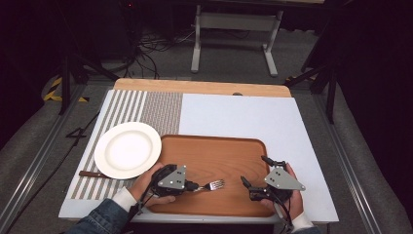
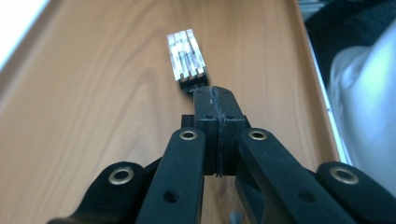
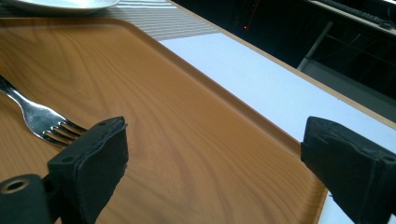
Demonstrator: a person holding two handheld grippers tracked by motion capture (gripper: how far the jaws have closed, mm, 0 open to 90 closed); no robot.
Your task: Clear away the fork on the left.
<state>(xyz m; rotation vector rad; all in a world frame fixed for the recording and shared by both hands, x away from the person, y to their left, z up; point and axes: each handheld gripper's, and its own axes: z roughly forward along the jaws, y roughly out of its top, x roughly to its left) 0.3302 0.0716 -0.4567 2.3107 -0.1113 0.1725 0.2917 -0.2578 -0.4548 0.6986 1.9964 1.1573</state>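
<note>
- Left gripper (image 1: pixel 193 185) pinches the fork (image 1: pixel 215 185) by its handle, over the tray (image 1: pixel 214 144).
- I keep the fork level, swing toward the plate (image 1: pixel 127 149).
- Right gripper (image 1: pixel 254 175) spread, holding nothing; I leave it parked.

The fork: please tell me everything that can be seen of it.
The fork looks like shiny silver metal, with four tines that reflect light. The left gripper is shut on its handle, so the handle is hidden between the black jaws and the tines stick out beyond them. It lies nearly level over the wooden tray, near the tray's front edge, with the tines pointing toward the right gripper, which is open and apart from it. Whether the tines touch the tray I cannot tell.
</note>
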